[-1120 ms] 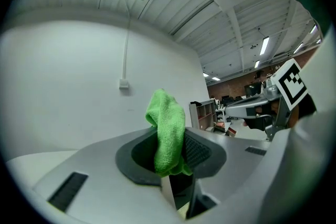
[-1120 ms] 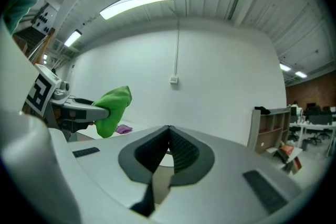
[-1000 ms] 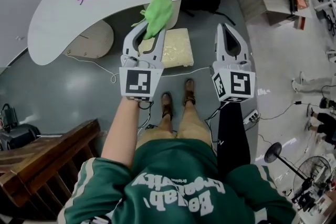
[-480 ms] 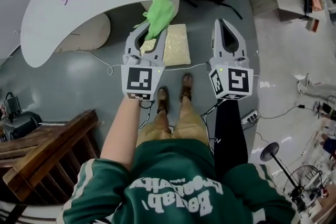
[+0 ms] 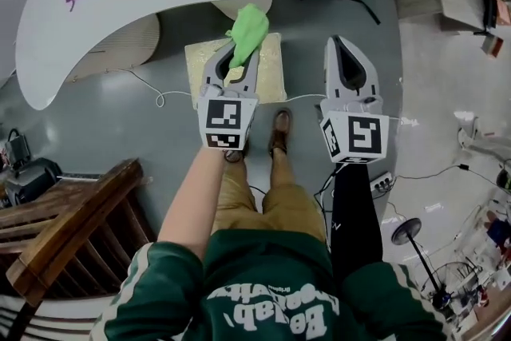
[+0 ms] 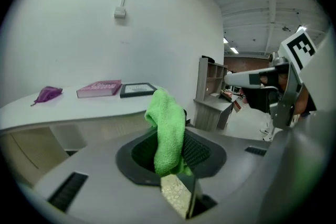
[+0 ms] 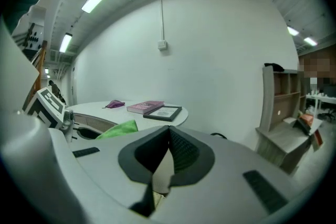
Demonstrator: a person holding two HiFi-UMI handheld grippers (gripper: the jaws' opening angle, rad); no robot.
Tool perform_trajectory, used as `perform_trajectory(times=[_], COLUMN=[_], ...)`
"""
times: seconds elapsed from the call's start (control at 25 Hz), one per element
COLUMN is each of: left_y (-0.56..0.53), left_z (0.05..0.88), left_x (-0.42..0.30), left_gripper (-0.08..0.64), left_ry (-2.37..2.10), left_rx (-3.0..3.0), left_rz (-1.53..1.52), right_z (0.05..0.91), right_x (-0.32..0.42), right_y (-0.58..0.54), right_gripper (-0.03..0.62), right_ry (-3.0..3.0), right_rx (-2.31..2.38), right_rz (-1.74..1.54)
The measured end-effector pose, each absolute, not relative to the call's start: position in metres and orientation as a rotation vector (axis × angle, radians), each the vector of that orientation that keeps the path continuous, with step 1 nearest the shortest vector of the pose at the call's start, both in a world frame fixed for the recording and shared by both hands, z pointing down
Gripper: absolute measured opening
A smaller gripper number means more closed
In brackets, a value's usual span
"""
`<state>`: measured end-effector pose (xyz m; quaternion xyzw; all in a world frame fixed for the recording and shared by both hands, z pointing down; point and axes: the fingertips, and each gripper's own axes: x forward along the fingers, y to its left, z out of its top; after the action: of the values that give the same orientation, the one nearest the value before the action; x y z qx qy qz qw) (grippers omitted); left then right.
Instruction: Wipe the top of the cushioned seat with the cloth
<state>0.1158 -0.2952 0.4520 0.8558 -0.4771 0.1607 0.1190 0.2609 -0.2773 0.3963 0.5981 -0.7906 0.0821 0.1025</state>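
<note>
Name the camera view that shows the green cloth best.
Left gripper view: the green microfibre cloth sits large and centred in the left claw. Head view shows it small, from above; right gripper view, only an edge.

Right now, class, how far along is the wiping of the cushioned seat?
Done: left gripper shut on the green cloth. In hand: it is held over the cushioned seat; right gripper shut, empty. Left: the wiping itself; the cloth sticks upward, off the seat top.
</note>
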Motion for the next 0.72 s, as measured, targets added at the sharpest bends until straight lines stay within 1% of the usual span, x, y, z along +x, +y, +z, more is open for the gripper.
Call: perform_trajectory(times=[0.24,0.72], left_y=[-0.302,-0.307], left_z=[0.556,0.699], left_x=[0.129,0.157], left_gripper=[0.110,0.110], left_ry=[-1.348,-1.206], left_rx=[2.323,2.079], left_rz=[0.570,0.748], right_z=[0.446,0.504], right_x=[0.272,0.286], right_y=[-0.281,-0.274], right_gripper=[0.009,0.009], right_ry=[-2.268,-2.192], right_rx=[1.782,1.752], right_rz=[0.308,0.375])
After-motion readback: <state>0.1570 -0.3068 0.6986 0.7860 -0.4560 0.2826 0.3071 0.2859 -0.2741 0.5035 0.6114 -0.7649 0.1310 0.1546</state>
